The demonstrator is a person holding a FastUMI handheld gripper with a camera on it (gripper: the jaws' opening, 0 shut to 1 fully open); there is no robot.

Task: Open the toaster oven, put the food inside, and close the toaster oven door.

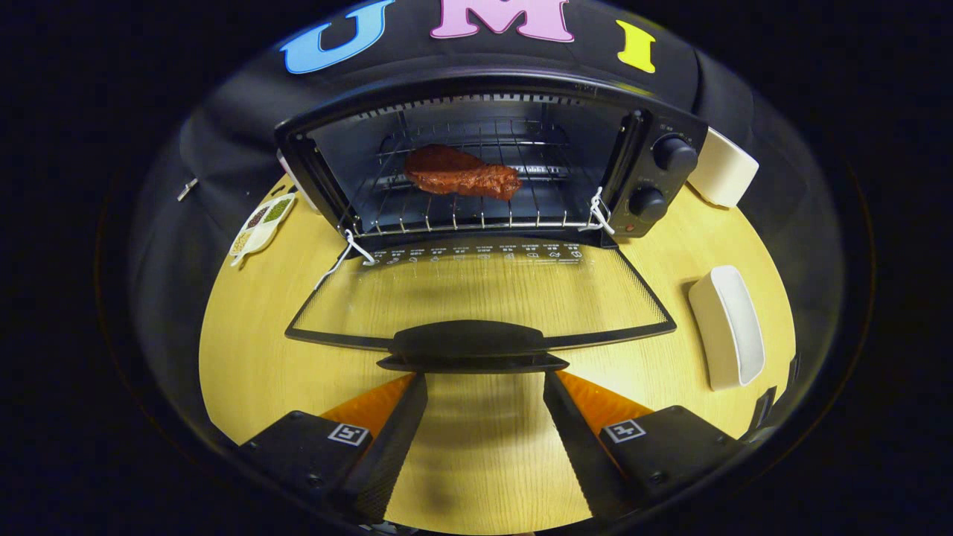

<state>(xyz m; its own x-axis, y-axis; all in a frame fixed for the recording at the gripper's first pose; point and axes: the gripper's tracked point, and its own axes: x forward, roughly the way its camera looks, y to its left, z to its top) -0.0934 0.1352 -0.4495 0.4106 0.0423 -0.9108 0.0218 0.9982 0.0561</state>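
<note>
A black toaster oven (663,179) stands at the back of the wooden table with its glass door (484,298) folded flat down toward me. On the wire rack (461,216) inside lies a reddish-brown piece of meat (461,173). The door's black handle (471,348) sits just ahead of my fingertips. My gripper (485,387) is open, its two black fingers spread with nothing between them, their tips just short of the handle and below it.
A white rectangular dish (730,327) lies right of the door. Another white container (722,175) stands behind the oven's right side. A small sectioned dish with grains (260,223) sits at the oven's left. White strings hang at both door hinges.
</note>
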